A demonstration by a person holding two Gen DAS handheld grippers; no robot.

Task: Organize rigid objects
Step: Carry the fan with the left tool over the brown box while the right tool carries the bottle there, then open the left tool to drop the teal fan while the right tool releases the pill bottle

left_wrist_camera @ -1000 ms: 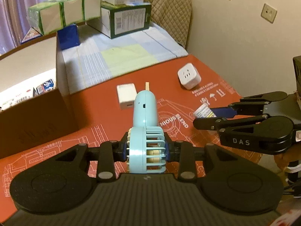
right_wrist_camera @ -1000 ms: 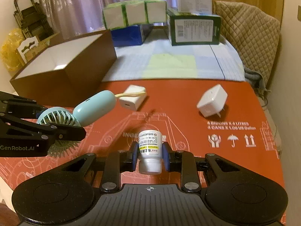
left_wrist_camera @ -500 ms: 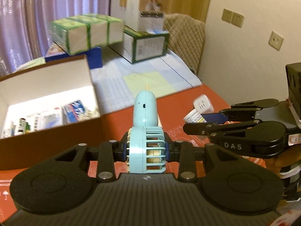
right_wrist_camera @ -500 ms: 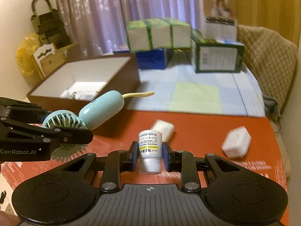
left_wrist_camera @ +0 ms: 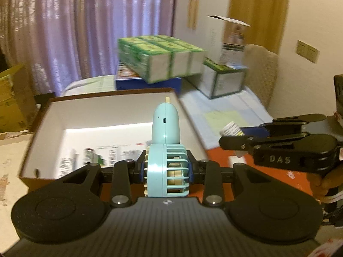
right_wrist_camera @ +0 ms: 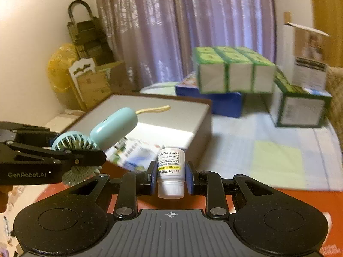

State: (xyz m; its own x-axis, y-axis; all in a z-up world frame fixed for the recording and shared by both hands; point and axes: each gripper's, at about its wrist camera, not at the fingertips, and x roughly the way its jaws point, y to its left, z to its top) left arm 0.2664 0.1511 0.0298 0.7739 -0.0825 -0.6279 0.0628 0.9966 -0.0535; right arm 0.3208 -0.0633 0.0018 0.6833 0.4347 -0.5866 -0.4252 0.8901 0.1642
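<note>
My left gripper (left_wrist_camera: 167, 172) is shut on a light-blue handheld fan (left_wrist_camera: 166, 132), gripped by its cage, handle pointing forward over the near edge of the brown cardboard box (left_wrist_camera: 42, 128). The fan also shows in the right wrist view (right_wrist_camera: 107, 130). My right gripper (right_wrist_camera: 170, 174) is shut on a small white pill bottle (right_wrist_camera: 170, 169), held cap-down just in front of the box's (right_wrist_camera: 199, 120) near right corner. In the left wrist view the right gripper (left_wrist_camera: 233, 137) sits to the right with the bottle (left_wrist_camera: 230, 128) between its fingers. The box holds several packets (left_wrist_camera: 115, 154).
Green-and-white cartons (right_wrist_camera: 231, 72) on a blue box (right_wrist_camera: 214, 100), a green box (right_wrist_camera: 300, 105) and a tall white carton (right_wrist_camera: 306, 60) stand behind on a pale checked cloth (right_wrist_camera: 268, 150). The orange mat (left_wrist_camera: 278, 173) lies below. Folded cardboard (right_wrist_camera: 94, 85) leans at the left wall.
Both grippers have risen and swung left toward the brown box, carrying the fan and the bottle. The white adapters on the mat have dropped out of view.
</note>
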